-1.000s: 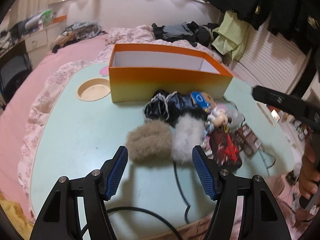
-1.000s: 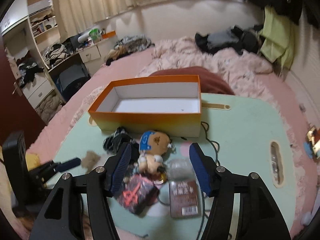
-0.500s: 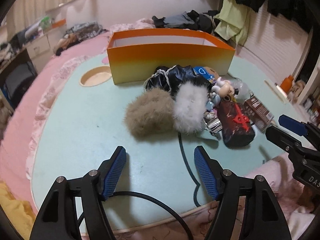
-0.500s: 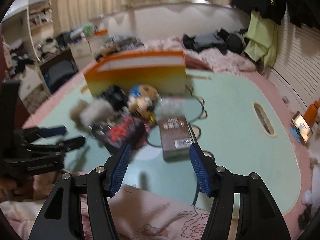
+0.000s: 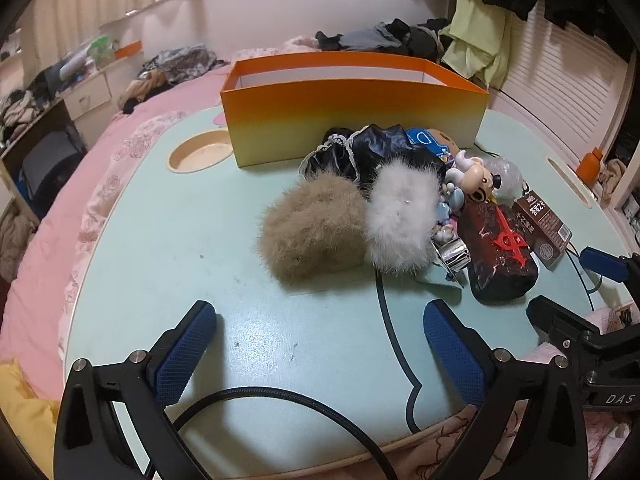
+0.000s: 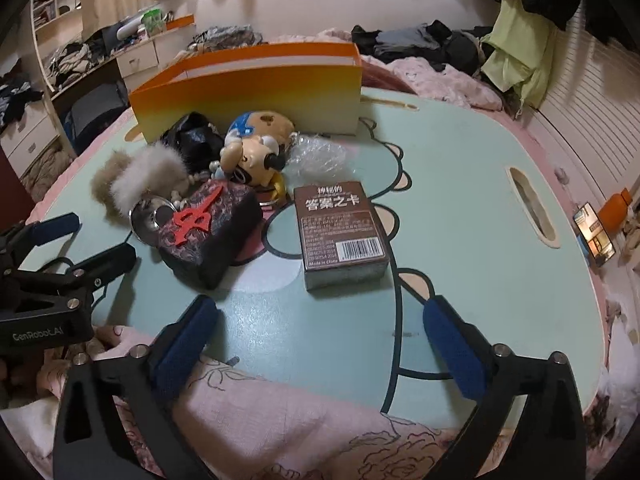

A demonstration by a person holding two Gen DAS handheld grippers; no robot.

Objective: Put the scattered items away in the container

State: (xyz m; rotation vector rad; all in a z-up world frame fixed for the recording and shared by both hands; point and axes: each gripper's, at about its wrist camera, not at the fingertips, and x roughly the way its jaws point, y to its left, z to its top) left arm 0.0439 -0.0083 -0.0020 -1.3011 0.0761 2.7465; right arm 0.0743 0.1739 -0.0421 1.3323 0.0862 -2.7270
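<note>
The left gripper and right gripper have just been spread wide, with nothing between the jaws. The scattered items, including a tan pompom and a brown card box, are piled on the table near the orange container, whose interior appears empty, though little of it is seen.

Brown card box: "答案之卡", barcode, "Made in China". Left gripper body: "GenRobot.AI". Right gripper body: "DAS".

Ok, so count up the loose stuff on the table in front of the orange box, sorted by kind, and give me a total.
Fur pom-poms: 2, one tan and one white
Brown card box: 1
Dark pouch with red emblem: 1
Black lace-trimmed cloth: 1
Doll figures: 2, big-headed, blue-capped
Clear crumpled plastic: 1
Total: 8
</note>
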